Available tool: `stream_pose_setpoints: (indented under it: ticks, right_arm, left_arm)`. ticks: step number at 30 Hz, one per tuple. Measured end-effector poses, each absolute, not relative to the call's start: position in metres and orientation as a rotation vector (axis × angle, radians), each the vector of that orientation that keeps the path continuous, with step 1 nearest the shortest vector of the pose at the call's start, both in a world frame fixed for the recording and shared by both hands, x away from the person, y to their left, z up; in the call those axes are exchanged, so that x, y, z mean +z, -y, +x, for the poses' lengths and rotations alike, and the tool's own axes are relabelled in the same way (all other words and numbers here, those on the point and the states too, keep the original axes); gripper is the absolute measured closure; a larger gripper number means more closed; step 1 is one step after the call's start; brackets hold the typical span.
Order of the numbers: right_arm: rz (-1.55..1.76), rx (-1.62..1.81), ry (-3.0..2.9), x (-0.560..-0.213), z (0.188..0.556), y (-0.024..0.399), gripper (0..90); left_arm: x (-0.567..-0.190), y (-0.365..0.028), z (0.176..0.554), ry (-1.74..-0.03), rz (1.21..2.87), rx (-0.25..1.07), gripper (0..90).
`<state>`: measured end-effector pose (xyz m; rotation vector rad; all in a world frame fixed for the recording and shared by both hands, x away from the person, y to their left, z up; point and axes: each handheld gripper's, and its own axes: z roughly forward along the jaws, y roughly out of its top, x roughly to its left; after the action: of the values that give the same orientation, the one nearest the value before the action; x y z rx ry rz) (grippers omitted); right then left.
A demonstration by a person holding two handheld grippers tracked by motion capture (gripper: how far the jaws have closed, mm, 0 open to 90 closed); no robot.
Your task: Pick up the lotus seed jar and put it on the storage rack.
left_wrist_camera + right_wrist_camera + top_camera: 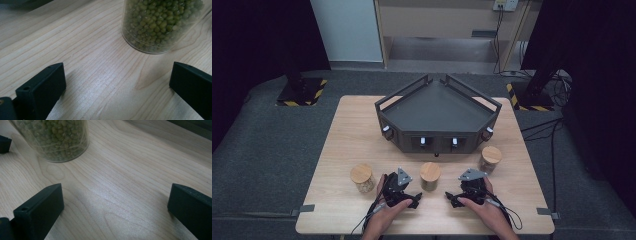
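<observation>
Jars stand untouched on the table (342,130), so your work looks barely begun. You hold the left gripper (411,200) and the right gripper (453,198) low over the near edge, both with jaws spread wide and nothing between them. The middle jar (430,176) sits just ahead, between the two grippers, apart from either. Through the left gripper view its clear, round wall shows small green beans (157,22) packed inside. It wears a flat, round wooden lid, as do the left jar (362,178) and the right jar (489,158). Behind them waits the dark angular tray (438,109), matte, with a low railed rim and nothing in it. My guess is that the jars belong there; all three are still to be lifted. Pale wood grain runs smooth under your jaws.
</observation>
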<state>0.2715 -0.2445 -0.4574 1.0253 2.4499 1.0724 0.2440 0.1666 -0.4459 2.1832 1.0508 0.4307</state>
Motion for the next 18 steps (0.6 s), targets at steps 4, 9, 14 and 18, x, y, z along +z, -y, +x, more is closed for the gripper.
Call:
stream_pose_setpoints:
  ticks: [4,9,14,18]
  right_arm:
    - [1.026,1.072,-2.449,-0.4574,0.2714,0.2443,0.4]
    - [1.027,1.072,-2.449,-0.4574,0.2712,0.2443,0.4]
    - [1.027,1.072,-2.449,-0.4574,0.2713,0.2443,0.4]
    - [1.026,1.072,-2.449,-0.4574,0.2713,0.2443,0.4]
  left_arm:
    - [-0.4459,-0.1654,0.2434,-1.057,2.181,0.435,0.0]
    - [-0.4458,-0.1648,0.2430,-1.061,2.180,0.437,0.0]
    - [-0.4456,-0.1643,0.2431,-1.065,2.179,0.436,0.0]
    - [-0.4437,-0.1631,0.2440,-1.071,2.187,0.432,0.0]
